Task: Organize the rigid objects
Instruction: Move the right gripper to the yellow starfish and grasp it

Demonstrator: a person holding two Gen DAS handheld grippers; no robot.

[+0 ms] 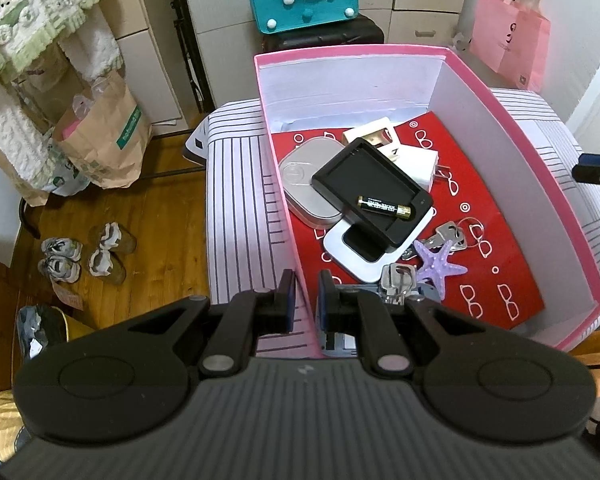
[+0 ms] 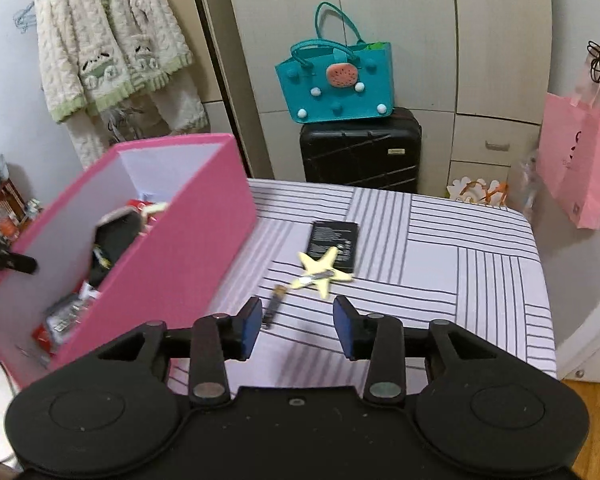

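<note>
Left tongs (image 1: 305, 294) clamping pink box (image 1: 512, 128) wall, right tongs (image 2: 296, 328) spread above table (image 2: 480, 280)

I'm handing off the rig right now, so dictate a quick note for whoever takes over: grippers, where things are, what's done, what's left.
Left gripper: shut on the near wall of the pink box, steadying it.
Right gripper: open, empty, above the striped table.
Done: battery, black charger tray, silver case, keys and purple starfish are in the box.
Left: yellow starfish, black flat battery pack and a small dark stick-like item lie on the table.
</note>
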